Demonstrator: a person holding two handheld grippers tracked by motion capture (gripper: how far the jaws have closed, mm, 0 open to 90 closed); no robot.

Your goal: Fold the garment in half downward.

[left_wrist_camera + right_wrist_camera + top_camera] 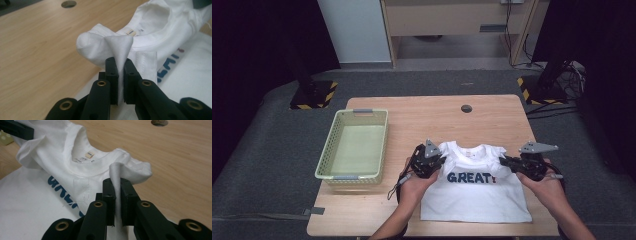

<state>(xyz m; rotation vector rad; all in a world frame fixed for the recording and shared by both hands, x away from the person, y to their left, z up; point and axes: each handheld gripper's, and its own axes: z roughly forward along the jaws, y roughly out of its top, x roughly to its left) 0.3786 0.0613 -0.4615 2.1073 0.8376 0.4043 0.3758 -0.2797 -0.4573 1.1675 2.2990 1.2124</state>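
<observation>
White T-shirt [476, 192] lies flat on the near right part of the table [432, 117], chest up, collar toward the far edge, hem toward me. Blue lettering with a small red mark runs across the chest. Both sleeve areas are bunched up off the wood at the shoulders.

My left gripper [439, 161] sits at the shirt's left shoulder. In the left gripper view [120, 65] the two black jaws stand pressed together on a fold of white cloth, which rises between them in a small peak and spills toward the collar. Clamped on the T-shirt.

My right gripper [508, 161] sits at the shirt's right shoulder. In the right gripper view [118, 185] the jaws pinch a vertical ridge of the sleeve cloth in the same way, with the neck label just beyond. Also clamped on the T-shirt.

Hand pose: both forearms come in from the near edge and angle outward, left hand [414, 184] and right hand [546, 187] each wrapped under the tool body. Both tools point inward at each other across the collar, held low, just above the table, roughly level with one another.

A pale green basket [328, 155] stands on the left part of the table, well apart from the shirt. A round hole [466, 108] shows in the tabletop beyond the collar.
</observation>
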